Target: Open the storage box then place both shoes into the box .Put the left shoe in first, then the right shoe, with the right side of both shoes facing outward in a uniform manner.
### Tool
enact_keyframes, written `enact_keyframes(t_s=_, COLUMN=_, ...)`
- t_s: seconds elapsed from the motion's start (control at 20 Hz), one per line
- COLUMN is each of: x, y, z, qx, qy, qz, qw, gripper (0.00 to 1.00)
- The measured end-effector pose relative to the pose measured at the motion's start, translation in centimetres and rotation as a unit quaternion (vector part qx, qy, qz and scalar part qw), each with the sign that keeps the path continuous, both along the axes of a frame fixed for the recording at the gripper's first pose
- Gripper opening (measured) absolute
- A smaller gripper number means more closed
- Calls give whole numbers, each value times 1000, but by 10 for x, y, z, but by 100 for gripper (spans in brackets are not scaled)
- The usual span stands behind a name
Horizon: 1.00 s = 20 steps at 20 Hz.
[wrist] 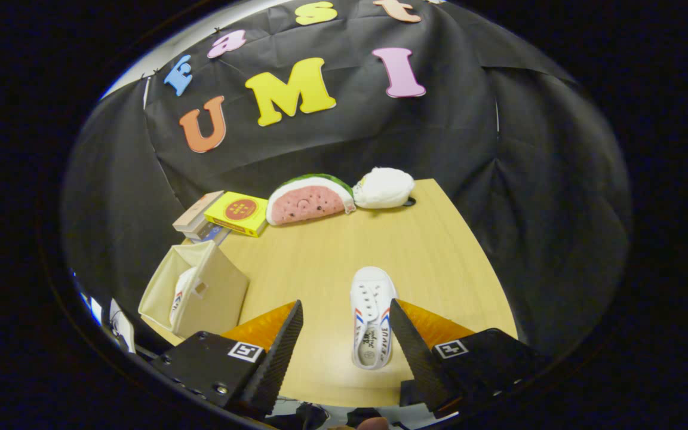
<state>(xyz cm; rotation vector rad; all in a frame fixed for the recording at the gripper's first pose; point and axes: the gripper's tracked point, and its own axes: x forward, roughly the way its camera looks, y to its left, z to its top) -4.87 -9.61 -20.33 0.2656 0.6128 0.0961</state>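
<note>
While the gripper [344, 307] gapes around one shoe [372, 316], the box [215, 292] half hides another.

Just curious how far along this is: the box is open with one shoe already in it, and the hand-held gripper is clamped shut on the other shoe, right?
Not quite. In the gripper view the hand-held gripper is open; the other shoe lies on the table between its fingers, ungrasped. The box is open with one shoe inside.

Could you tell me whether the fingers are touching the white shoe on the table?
Cannot tell. In the gripper view the open fingers flank the white shoe; one finger's edge overlaps the shoe's side, hiding any contact or gap.
</note>
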Motion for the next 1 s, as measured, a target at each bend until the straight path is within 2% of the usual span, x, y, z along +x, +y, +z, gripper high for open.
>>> enact_keyframes(t_s=0.25, x=20, y=-26, z=-67, qx=-28, qy=53, qz=4, qw=998, gripper=88)
enact_keyframes(t_s=0.5, x=43, y=-23, z=-118, qx=-31, qy=102, qz=25, qw=994, gripper=89)
enact_keyframes(t_s=0.95, x=70, y=-17, z=-159, qx=6, qy=167, qz=41, qw=985, gripper=88)
enact_keyframes(t_s=1.0, x=70, y=-13, z=-163, qx=15, qy=176, qz=46, qw=983, gripper=81)
